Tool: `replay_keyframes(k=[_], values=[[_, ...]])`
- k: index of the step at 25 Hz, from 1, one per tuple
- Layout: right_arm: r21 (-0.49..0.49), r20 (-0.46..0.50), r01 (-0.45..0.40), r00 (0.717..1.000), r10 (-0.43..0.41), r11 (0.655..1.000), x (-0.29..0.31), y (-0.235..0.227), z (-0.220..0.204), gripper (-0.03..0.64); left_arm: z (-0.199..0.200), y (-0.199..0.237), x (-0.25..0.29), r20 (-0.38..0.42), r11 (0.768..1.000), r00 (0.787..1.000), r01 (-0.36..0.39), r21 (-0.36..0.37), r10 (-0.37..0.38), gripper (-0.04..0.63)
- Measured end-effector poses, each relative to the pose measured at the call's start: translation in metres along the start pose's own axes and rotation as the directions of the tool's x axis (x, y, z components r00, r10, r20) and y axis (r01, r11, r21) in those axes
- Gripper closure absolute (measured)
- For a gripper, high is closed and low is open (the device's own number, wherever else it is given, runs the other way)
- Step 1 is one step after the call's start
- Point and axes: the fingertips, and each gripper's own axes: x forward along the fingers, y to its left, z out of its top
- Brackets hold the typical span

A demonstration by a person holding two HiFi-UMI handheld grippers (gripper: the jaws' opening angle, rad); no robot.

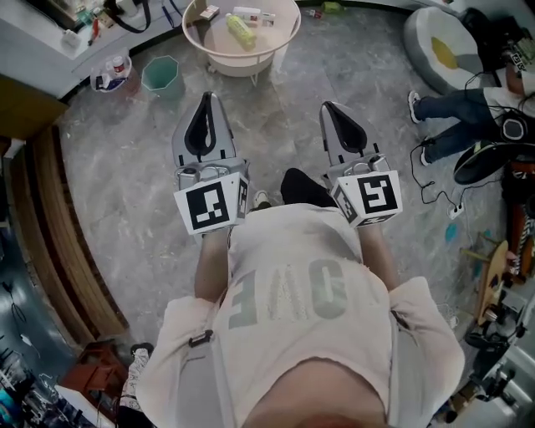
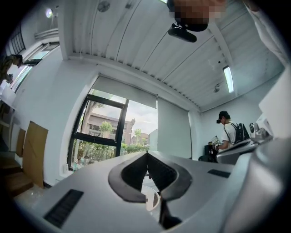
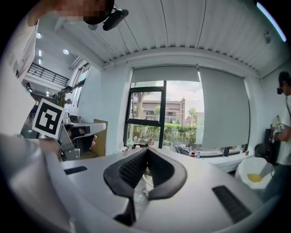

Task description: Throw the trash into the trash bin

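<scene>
A round cream table (image 1: 282, 40) stands ahead of me at the top of the head view, with a yellow-green bottle (image 1: 241, 31) and other small trash (image 1: 254, 14) on it. A teal trash bin (image 1: 160, 73) sits on the floor to the table's left. My left gripper (image 1: 206, 102) and right gripper (image 1: 331, 109) are held side by side above the floor, short of the table, both pointing at it. In each gripper view the jaws meet at the tips, left gripper (image 2: 146, 154) and right gripper (image 3: 146, 150), with nothing between them.
A small bin with a bag (image 1: 111, 73) stands next to the teal one. A white beanbag (image 1: 443, 40) and a seated person's legs (image 1: 451, 109) are at the right, with cables (image 1: 435, 188) on the floor. Wooden steps (image 1: 58, 242) run along the left.
</scene>
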Motion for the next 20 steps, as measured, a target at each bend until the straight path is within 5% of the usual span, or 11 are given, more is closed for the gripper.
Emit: replay_keyframes(k=[11,20], values=[[0.120,-0.001,0.040,0.999,-0.040,0.992,0.068,-0.052,-0.027,0.603,-0.022,0.012,0.079,-0.035,0.998,0.999,0.041,0.057,-0.039,0.583],[0.158,-0.037,-0.071,0.996,0.077,0.985,0.251,-0.131,-0.059,0.603,-0.063,0.051,0.237,-0.040,0.994,0.998,-0.037,0.108,0.042,0.583]])
